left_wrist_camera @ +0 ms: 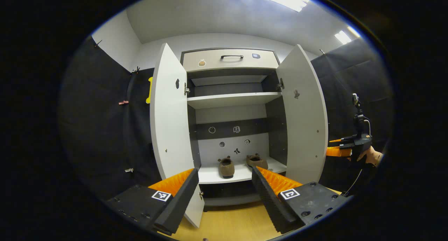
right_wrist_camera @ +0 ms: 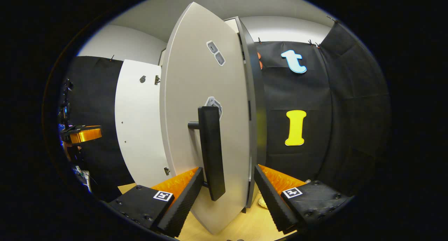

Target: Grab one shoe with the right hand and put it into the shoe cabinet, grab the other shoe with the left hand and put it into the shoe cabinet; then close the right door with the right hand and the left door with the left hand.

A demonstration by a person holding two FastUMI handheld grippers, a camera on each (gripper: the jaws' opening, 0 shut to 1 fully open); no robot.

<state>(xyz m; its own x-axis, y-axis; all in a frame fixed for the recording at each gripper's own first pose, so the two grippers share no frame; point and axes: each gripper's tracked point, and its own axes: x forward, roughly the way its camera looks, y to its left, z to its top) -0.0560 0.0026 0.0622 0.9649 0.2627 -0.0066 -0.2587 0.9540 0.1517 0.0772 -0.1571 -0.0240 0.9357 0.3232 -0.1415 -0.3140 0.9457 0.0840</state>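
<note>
Right gripper (right_wrist_camera: 227,195) open, empty, just behind the outer face of the white slab right door (right_wrist_camera: 196,94); tall black bar handle (right_wrist_camera: 211,150) upright between the fingers, nothing in the way of a push shut. Both brown furry slippers (left_wrist_camera: 226,166) (left_wrist_camera: 256,161) already side by side on the cabinet's bottom shelf (left_wrist_camera: 241,172), toward the back. Left gripper (left_wrist_camera: 224,195) apart, empty, facing the open cabinet, nearer the white left door (left_wrist_camera: 169,115).

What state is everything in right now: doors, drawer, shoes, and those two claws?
Left door: open.
Right door: open; its handle lies between the right claw's fingers.
Drawer: shut.
Two shoes: on the bottom shelf, apart.
Left claw: open, empty.
Right claw: open.
</note>
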